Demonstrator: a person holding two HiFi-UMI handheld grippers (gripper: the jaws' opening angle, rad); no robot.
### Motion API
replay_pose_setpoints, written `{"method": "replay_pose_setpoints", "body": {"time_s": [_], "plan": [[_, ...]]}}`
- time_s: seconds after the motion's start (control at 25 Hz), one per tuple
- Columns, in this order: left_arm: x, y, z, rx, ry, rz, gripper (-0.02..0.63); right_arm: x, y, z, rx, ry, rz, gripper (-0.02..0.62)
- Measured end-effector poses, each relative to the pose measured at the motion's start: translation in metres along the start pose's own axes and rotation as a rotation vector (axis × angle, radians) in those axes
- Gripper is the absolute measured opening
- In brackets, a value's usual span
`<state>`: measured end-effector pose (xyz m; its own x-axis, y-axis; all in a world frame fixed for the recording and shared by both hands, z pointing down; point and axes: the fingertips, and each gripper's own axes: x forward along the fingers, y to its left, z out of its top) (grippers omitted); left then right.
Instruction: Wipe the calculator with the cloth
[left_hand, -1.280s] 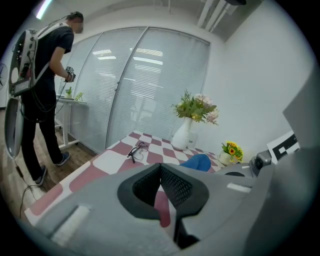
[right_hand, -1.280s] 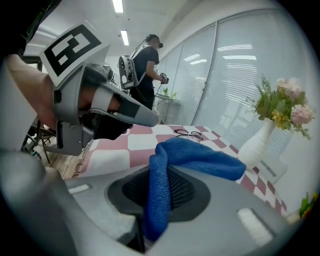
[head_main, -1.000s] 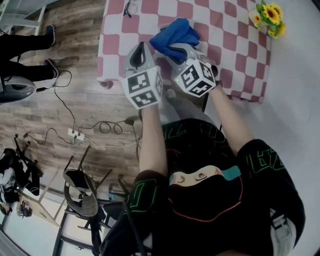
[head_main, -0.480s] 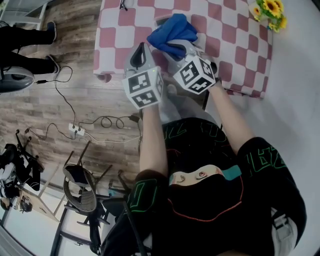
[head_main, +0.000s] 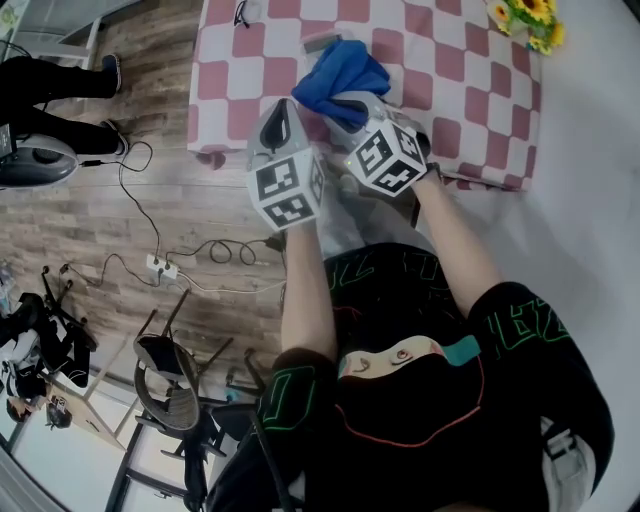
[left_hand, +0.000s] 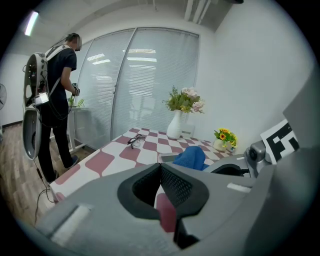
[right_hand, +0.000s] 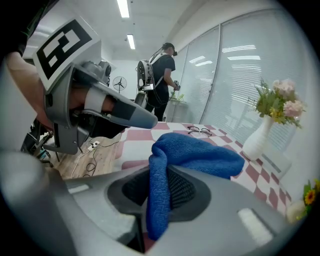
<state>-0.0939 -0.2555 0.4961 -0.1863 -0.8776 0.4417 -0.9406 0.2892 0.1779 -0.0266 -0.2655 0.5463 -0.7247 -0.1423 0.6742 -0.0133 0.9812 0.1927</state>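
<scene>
My right gripper (head_main: 345, 100) is shut on a blue cloth (head_main: 340, 72), which hangs bunched over the near part of the pink-and-white checked table (head_main: 450, 70). In the right gripper view the cloth (right_hand: 195, 150) drapes out from between the jaws of the right gripper (right_hand: 160, 180). The end of a flat grey calculator (head_main: 318, 42) shows just beyond the cloth; in the left gripper view the calculator (left_hand: 169, 158) lies left of the cloth (left_hand: 191, 157). My left gripper (head_main: 283, 105) hovers beside it at the table's near edge, shut and holding nothing (left_hand: 160, 167).
Glasses (head_main: 245, 12) lie at the table's far left. A small pot of yellow flowers (head_main: 525, 22) and a white vase (left_hand: 175, 125) stand on the far side. A person (left_hand: 55, 100) stands left of the table. Cables and a power strip (head_main: 155, 268) lie on the wood floor.
The right gripper has shifted the cloth slightly, and the calculator's end now shows beyond it. The left gripper has stayed beside it, still shut.
</scene>
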Motion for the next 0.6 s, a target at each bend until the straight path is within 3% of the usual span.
{"method": "replay_pose_setpoints", "body": {"time_s": [0.16,0.36,0.6], "plan": [[-0.007,-0.006,0.003,-0.004,-0.011,0.01,0.009,-0.015,0.006,-0.003,0.027,0.013,0.033,0.083],[-0.021,-0.005,0.01,0.025,-0.054,0.024,0.009,-0.036,0.006,0.005,0.117,-0.061,0.001,0.083],[-0.034,-0.023,0.035,0.037,-0.123,0.008,0.009,-0.08,-0.013,0.04,0.056,-0.168,-0.053,0.083]]}}
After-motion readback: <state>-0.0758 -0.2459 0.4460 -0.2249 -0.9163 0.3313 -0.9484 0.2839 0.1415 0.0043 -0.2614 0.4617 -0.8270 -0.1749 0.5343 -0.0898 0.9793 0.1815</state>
